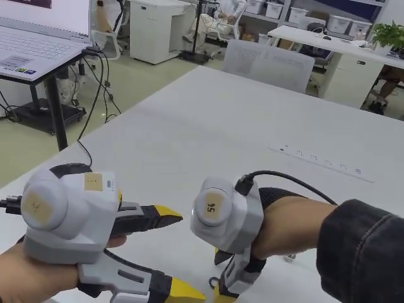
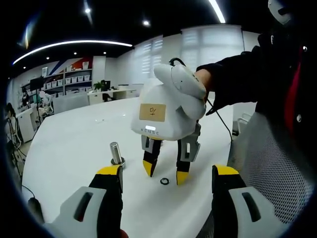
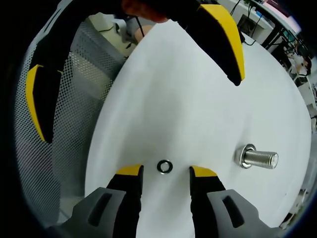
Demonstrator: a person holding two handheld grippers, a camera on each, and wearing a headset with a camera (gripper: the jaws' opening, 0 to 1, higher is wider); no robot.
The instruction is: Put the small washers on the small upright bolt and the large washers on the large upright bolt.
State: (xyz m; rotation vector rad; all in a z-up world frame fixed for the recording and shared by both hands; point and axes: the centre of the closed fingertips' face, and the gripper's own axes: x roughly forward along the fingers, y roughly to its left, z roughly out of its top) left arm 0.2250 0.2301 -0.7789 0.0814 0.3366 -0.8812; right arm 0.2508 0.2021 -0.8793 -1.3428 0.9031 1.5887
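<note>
While wide astride a small round metal washer [image 3: 164, 166], right claw [image 3: 166, 171]; left claw [image 2: 168, 171] equally wide.

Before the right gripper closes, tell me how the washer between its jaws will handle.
The washer lies flat and thin on the smooth table, so it will probably slide before it lifts. It looks like rigid metal, likely light. Tipped on edge, it may roll.

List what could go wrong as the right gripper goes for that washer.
The washer lies flat and thin between the tips of the open right gripper; they may skid over it or flick it away. It sits near the table edge, so a flick could send it off. The bolt stands close by and could be knocked over.
</note>
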